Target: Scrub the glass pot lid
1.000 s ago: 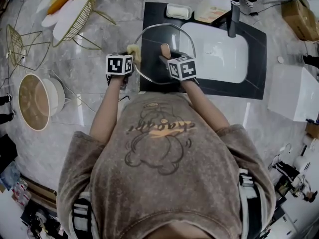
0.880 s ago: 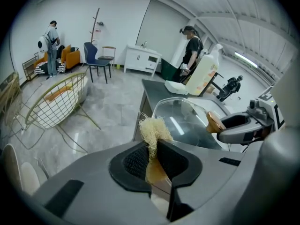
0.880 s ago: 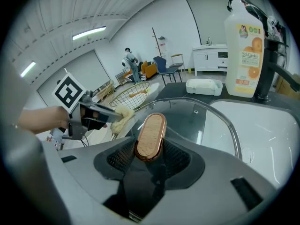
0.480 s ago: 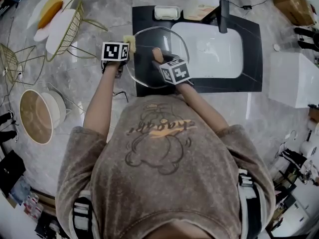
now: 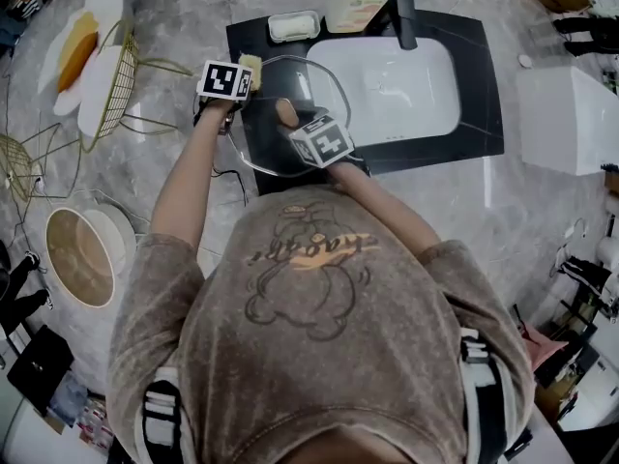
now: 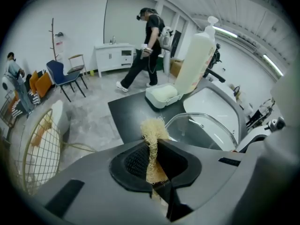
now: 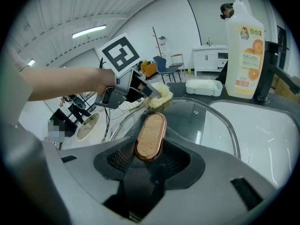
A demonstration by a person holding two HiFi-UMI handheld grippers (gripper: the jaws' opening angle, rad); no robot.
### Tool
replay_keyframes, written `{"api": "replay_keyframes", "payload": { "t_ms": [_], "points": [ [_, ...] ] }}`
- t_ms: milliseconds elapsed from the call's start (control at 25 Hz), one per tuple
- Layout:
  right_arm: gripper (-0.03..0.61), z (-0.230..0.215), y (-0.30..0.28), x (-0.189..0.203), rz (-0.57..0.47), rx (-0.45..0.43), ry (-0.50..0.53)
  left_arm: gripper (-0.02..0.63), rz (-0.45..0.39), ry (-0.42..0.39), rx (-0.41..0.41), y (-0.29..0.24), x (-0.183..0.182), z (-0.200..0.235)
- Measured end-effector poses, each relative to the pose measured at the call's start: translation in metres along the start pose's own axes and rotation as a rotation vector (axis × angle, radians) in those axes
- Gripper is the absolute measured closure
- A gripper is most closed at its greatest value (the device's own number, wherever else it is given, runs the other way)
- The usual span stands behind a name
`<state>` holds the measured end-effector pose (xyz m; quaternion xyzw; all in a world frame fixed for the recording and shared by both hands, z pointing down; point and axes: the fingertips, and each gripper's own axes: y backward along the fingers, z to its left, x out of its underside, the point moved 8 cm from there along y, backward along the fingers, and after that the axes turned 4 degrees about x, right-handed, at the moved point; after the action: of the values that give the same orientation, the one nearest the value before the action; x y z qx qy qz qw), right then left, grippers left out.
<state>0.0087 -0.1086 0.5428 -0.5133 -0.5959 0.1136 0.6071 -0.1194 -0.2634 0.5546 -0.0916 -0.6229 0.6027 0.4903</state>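
The glass pot lid (image 5: 308, 83), steel-rimmed, hangs tilted over the left end of the black counter. My right gripper (image 5: 292, 122) is shut on its tan oval knob (image 7: 151, 136), which stands between the jaws. The clear glass (image 7: 201, 121) spreads out beyond them. My left gripper (image 5: 242, 73) is shut on a pale yellow fibrous scrub pad (image 6: 152, 142). The pad (image 7: 158, 97) sits at the lid's far left rim, where the left gripper (image 7: 136, 92) reaches in from the left. The lid's rim (image 6: 206, 121) shows just right of the pad.
A white sink (image 5: 387, 85) with a black faucet (image 5: 403, 13) is set in the black counter (image 5: 479, 114). An orange-label soap bottle (image 7: 243, 50) and a white soap dish (image 7: 202, 87) stand behind. A wire chair (image 5: 111, 66) and a round basin (image 5: 82, 254) lie left.
The head view has swung, so everything sits further left and up in the frame. Both grippers keep their hold, and the pad stays at the lid's far left rim.
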Motion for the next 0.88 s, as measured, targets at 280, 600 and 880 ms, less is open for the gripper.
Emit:
{"api": "replay_keyframes", "payload": {
  "t_ms": [280, 600, 880],
  "points": [
    [0.39, 0.0, 0.001, 0.0, -0.008, 0.0, -0.001, 0.558, 0.066, -0.149, 0.049, -0.022, -0.036, -0.023],
    [0.39, 0.002, 0.005, -0.002, -0.022, -0.003, -0.009, 0.56, 0.103, -0.228, 0.113, -0.036, -0.055, -0.042],
    [0.39, 0.003, 0.004, 0.0, -0.027, -0.002, -0.017, 0.56, 0.132, -0.295, 0.185, -0.05, -0.069, -0.068]
  ]
}}
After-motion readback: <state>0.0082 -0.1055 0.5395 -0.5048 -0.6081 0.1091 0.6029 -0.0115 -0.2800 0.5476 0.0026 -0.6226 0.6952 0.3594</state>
